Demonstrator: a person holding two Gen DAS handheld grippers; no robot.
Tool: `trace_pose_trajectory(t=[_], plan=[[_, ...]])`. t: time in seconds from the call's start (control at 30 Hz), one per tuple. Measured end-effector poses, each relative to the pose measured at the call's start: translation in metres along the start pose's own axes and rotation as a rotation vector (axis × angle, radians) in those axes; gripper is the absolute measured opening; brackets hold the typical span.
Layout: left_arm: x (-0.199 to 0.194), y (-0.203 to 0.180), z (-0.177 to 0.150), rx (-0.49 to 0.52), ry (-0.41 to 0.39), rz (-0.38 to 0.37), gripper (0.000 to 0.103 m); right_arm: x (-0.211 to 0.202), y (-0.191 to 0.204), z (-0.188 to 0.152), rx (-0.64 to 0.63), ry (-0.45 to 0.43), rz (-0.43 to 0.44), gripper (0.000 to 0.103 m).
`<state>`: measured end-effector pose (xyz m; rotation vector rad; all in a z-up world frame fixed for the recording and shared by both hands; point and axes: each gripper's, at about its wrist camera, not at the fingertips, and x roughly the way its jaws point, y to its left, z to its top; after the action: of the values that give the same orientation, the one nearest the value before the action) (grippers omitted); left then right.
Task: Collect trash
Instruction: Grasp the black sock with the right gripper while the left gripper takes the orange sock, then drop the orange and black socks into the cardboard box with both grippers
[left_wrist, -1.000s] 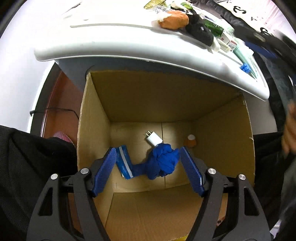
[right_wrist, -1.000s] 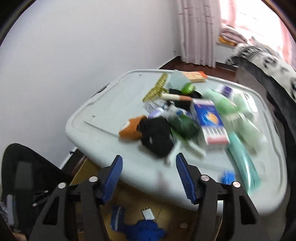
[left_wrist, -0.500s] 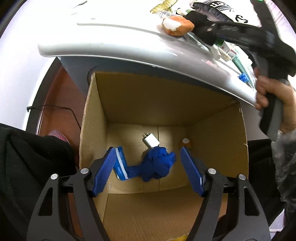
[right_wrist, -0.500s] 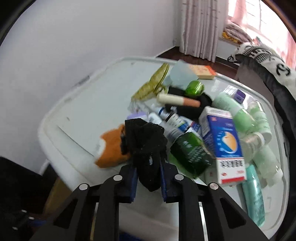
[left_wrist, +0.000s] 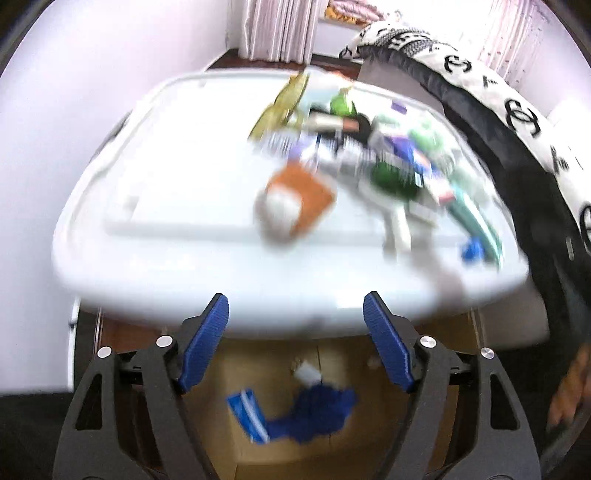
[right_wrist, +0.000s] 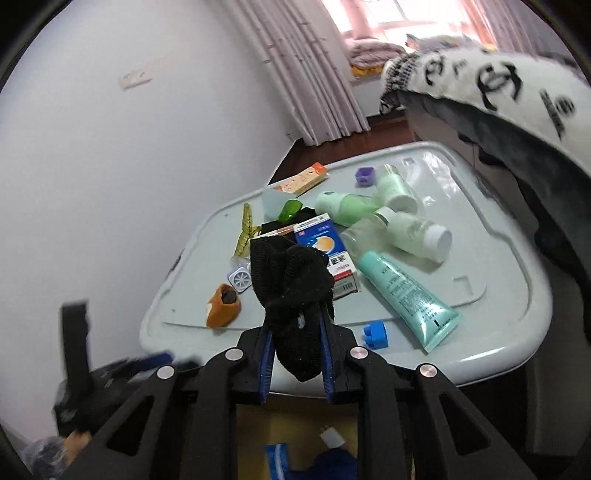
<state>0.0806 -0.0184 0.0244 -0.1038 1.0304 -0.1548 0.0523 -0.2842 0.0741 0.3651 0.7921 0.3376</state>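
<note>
While the right gripper (right_wrist: 295, 354) jaws are clamping a crumpled black knit sock (right_wrist: 291, 291) standing upright, the left gripper (left_wrist: 295, 343) jaws are opening empty, its view badly blurred.

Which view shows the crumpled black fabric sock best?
The right wrist view: the crumpled black fabric sock is sharp and central, pinched between the right gripper and its blue fingers. The left wrist view is motion-blurred and does not show the sock.
</note>
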Motion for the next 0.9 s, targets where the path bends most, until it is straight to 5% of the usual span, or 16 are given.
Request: trace_pose_trajectory(t=[0.3,0.4,0.5,0.7,0.9], plan=[[0.064,-0.001,0.049,0.025,-0.019,0.078,0.074,0.009,-0.002,0.001,0.001,0.021,0.02,0.022],[0.068,-0.008,0.044,0.115,-0.09,0.142,0.043,0.011,0.0,-0.002,-0.003,0.037,0.021,0.022],[0.061,-0.008,0.042,0.124,-0.098,0.138,0.029,0.019,0.002,-0.003,-0.007,0.055,0.01,0.022],[-0.002,-0.01,0.025,0.044,-0.107,0.128,0.028,0.021,0.013,-0.014,-0.089,0.044,-0.047,0.022],[-0.079,-0.026,-0.035,0.094,-0.136,0.124,0.028,-0.007,0.033,-0.046,-0.101,0.02,-0.029,0.022]])
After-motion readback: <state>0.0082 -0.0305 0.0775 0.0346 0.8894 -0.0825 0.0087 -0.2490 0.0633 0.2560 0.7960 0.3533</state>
